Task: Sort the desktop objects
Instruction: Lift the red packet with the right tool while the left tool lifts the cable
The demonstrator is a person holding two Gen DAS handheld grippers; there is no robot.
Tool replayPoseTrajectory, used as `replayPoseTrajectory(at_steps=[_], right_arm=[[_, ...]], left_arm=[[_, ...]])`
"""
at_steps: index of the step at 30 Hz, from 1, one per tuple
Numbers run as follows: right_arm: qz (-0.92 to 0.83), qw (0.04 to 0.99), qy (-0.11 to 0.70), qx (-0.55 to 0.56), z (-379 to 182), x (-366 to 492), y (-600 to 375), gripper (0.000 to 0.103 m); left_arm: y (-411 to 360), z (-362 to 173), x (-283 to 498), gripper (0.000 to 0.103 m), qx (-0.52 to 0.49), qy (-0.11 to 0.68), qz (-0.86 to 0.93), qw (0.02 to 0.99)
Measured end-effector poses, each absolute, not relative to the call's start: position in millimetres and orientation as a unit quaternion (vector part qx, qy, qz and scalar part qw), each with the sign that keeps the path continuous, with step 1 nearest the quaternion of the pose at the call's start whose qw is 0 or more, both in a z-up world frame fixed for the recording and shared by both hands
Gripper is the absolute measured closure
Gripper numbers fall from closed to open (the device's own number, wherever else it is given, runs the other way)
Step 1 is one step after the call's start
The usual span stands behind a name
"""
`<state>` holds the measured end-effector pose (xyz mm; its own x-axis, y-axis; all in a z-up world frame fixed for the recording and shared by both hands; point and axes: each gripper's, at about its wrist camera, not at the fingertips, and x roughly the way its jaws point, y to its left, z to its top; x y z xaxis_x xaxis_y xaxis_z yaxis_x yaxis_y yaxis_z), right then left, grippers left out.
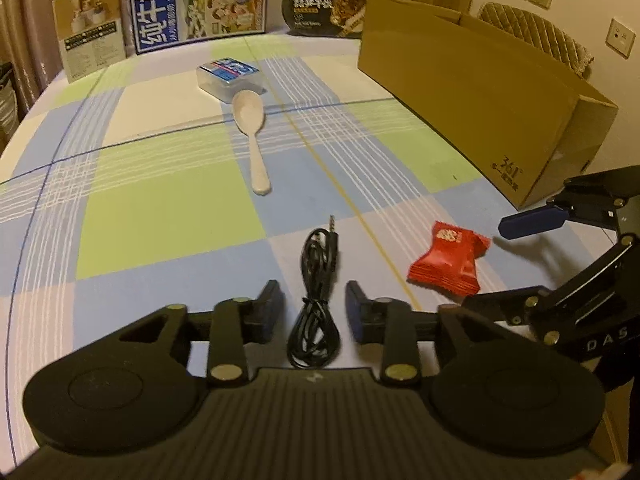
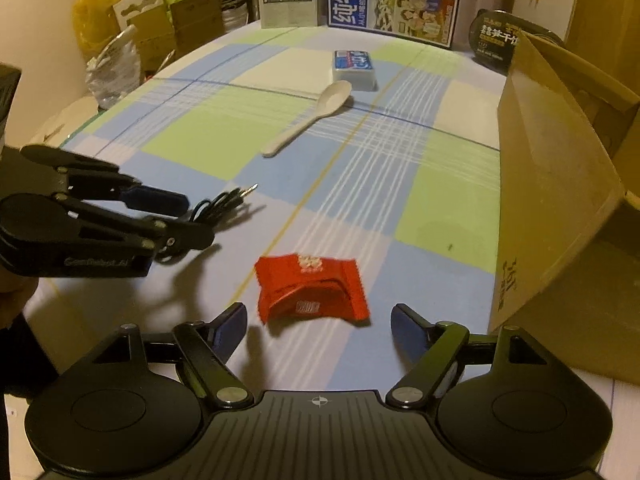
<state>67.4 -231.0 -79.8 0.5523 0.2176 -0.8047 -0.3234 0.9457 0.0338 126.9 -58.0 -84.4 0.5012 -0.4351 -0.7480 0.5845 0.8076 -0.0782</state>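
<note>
A coiled black audio cable [image 1: 316, 300] lies on the checked tablecloth between the fingers of my left gripper [image 1: 314, 306], which stands open with gaps on both sides of the cable. A red snack packet [image 2: 312, 288] lies flat just ahead of my right gripper [image 2: 318, 316], whose jaws are wide open and clear of it. In the left wrist view the packet [image 1: 448, 258] sits right of the cable, with a blue right finger [image 1: 532, 220] beyond it. Farther back lie a white spoon [image 1: 252, 132] and a clear plastic box with a blue label [image 1: 230, 76].
An open cardboard box [image 1: 480, 92] stands along the table's right side, close to the red packet. At the back stand a blue milk carton [image 1: 196, 0], a tan box [image 1: 90, 28] and a black instant-food bowl [image 1: 326, 8]. Bags and cartons [image 2: 112, 60] crowd beyond the left edge.
</note>
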Motion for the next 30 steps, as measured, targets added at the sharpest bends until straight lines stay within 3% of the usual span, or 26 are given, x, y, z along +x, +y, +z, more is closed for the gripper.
replayPoseTrajectory(at_steps=[9,17,30], right_arm=[[0.169,0.881,0.436,-0.069,-94,79,-224,0.03],[0.164,0.89,0.421,-0.063,-92,78,-224,0.059],[0.157,0.894,0.416,-0.056,-86,73,-228,0.063]], left_arm=[[-52,-88,132,0.066,0.077,0.396,-0.299,0.865],[-57,-89,132,0.066,0.077,0.394,-0.315,0.86],[-66,-90,126,0.066,0.094,0.387,-0.327,0.857]])
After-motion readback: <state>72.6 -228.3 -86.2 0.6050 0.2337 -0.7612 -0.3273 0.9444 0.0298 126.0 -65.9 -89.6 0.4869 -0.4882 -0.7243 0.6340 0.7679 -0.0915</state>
